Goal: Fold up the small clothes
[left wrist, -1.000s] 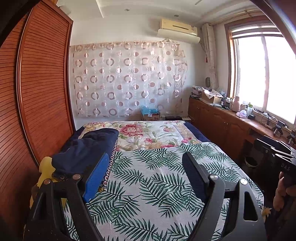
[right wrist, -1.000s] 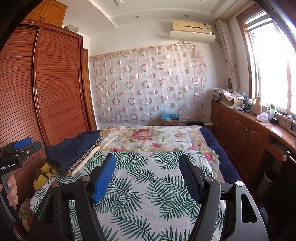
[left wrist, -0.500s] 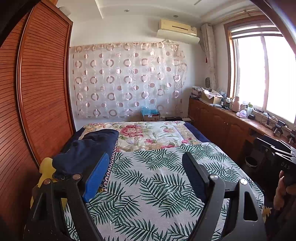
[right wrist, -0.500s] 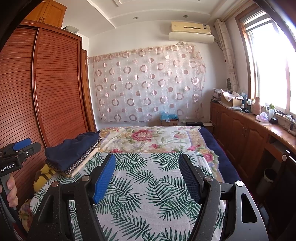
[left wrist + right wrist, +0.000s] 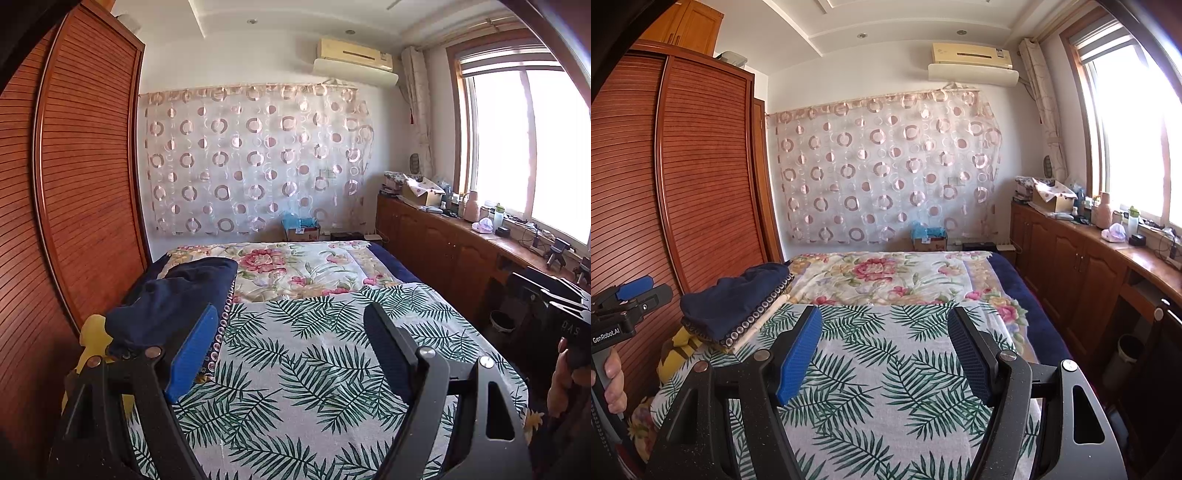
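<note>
A pile of clothes with a dark navy garment (image 5: 177,295) (image 5: 738,299) on top lies at the left side of the bed, a yellow striped piece (image 5: 679,345) under it. My left gripper (image 5: 291,317) hovers open above the palm-leaf cloth (image 5: 314,369), nothing between its fingers, the pile just beyond its left finger. My right gripper (image 5: 884,321) is open too, over the same cloth (image 5: 879,387), with the pile off to its left. The left gripper (image 5: 624,306) also shows at the left edge of the right wrist view, held by a hand (image 5: 611,384).
A slatted wooden wardrobe (image 5: 74,203) runs along the left of the bed. A floral blanket (image 5: 295,266) covers the far half. Wooden cabinets (image 5: 1082,280) with clutter line the right wall under the window. A bin (image 5: 500,321) stands on the floor to the right.
</note>
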Demonstrator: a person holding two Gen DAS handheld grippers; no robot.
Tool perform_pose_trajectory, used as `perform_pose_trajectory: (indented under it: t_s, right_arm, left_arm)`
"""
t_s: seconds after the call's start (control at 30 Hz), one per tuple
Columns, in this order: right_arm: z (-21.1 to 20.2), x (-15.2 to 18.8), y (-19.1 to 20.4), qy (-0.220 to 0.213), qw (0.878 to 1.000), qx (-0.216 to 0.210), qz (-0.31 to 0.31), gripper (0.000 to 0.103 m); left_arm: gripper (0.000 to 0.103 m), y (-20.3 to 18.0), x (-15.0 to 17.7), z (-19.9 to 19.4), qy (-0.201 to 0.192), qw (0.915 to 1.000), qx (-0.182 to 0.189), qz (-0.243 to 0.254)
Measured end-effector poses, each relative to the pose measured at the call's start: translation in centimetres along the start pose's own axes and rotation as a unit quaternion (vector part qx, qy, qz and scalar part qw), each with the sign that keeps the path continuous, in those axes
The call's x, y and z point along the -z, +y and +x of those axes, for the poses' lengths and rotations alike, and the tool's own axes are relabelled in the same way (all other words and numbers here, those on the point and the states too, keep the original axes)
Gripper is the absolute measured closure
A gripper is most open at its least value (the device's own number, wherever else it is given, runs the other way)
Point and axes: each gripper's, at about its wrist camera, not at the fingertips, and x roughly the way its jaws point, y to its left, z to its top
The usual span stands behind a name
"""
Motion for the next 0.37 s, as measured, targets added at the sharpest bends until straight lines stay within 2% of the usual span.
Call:
perform_pose_trajectory:
  t_s: [0.37]
  right_arm:
    - [0.08,0.11,0.12,0.0,1.0,0.001,0.001,0.031]
  left_arm:
    - [0.021,0.08,-0.18,-0.14,-0.001,1.0,0.001,0.0]
